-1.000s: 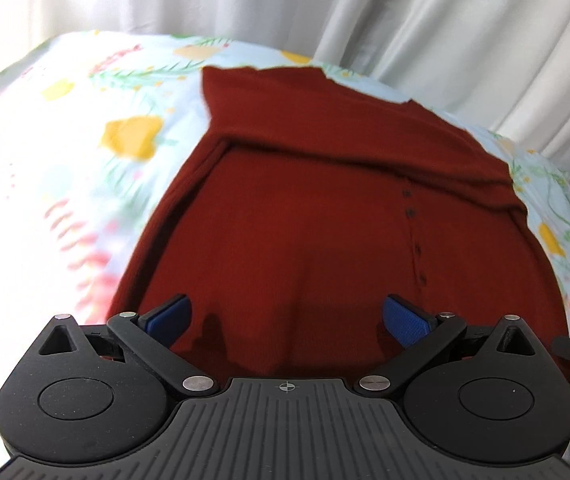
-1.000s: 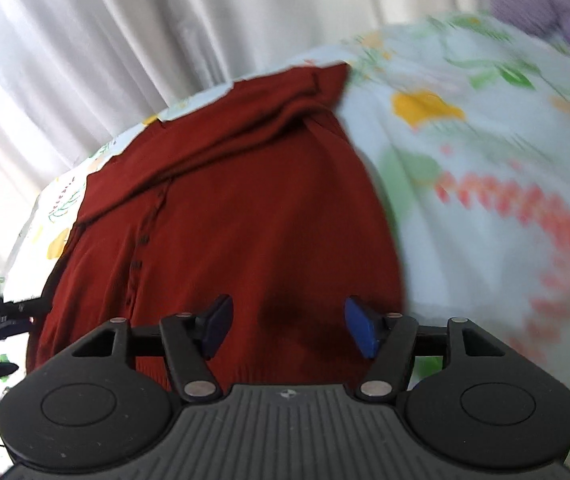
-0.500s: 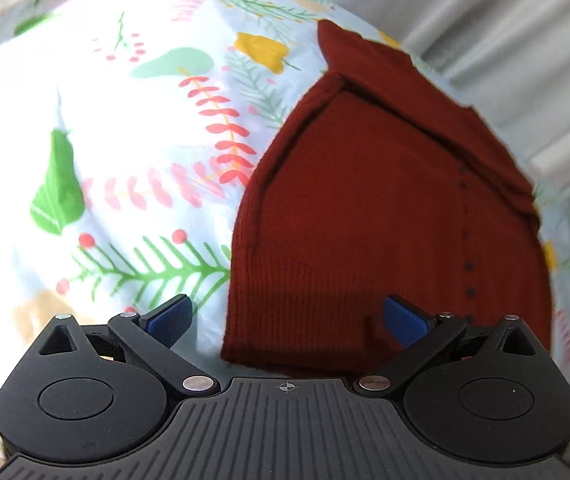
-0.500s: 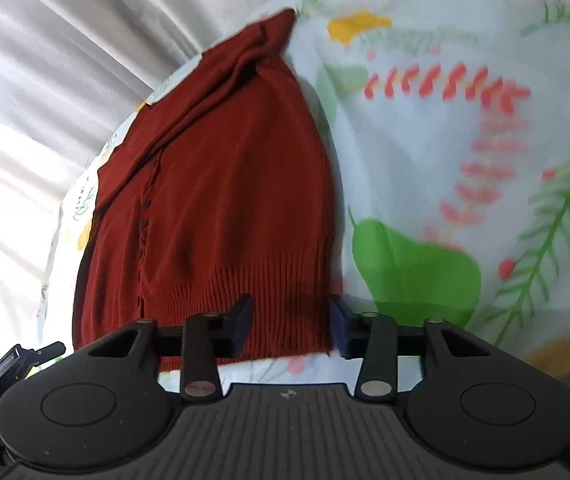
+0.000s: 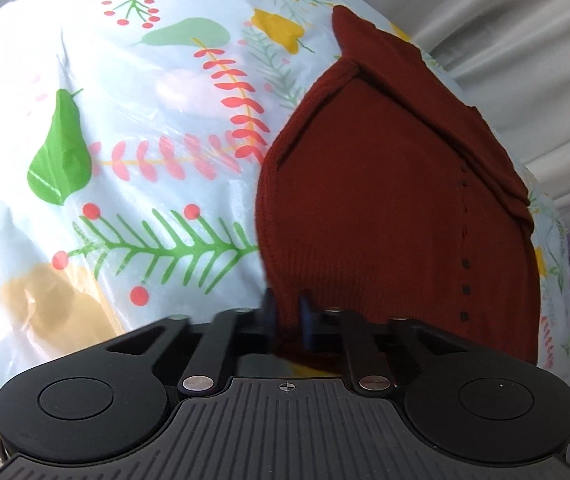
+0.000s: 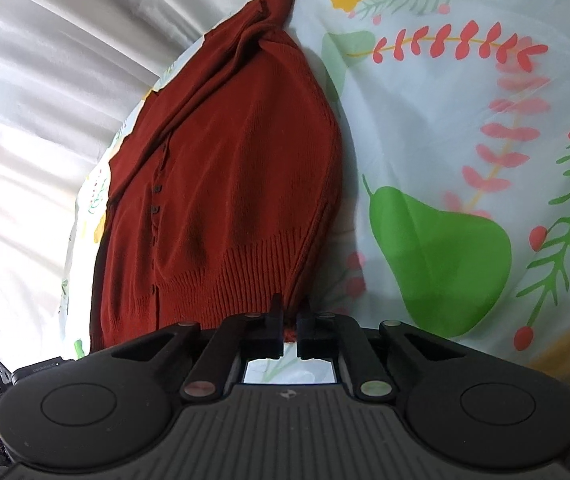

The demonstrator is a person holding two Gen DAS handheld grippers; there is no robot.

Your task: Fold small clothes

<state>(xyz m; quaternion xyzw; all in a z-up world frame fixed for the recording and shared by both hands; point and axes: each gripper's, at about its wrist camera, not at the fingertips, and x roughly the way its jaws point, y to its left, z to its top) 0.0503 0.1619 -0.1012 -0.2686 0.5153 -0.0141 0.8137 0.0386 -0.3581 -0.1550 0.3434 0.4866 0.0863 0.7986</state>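
Both grippers are clamped on the near hem of the cardigan (image 5: 385,208), one at each bottom corner. The left gripper (image 5: 285,314) pinches the hem's left corner, with dark red knit caught between its nearly closed fingers; the right gripper (image 6: 289,320) does the same at the right corner, where the ribbed band bunches into its narrow gap. Taking the two corners at once looks like the start of a lengthwise fold: lifted together, the hem could be carried away from the person and laid toward the collar, halving the garment evenly. The cardigan lies flat on the floral cloth (image 5: 125,160), well toward its far side, near the pale curtain (image 6: 45,100). Its long axis runs from the grippers straight away toward the curtain, hem nearest, shoulders farthest. The button row (image 5: 464,264) runs along that same axis, seen right of centre from the left camera and left of centre from the right. At the far end the sleeves appear already folded across the chest, making a thicker band there.
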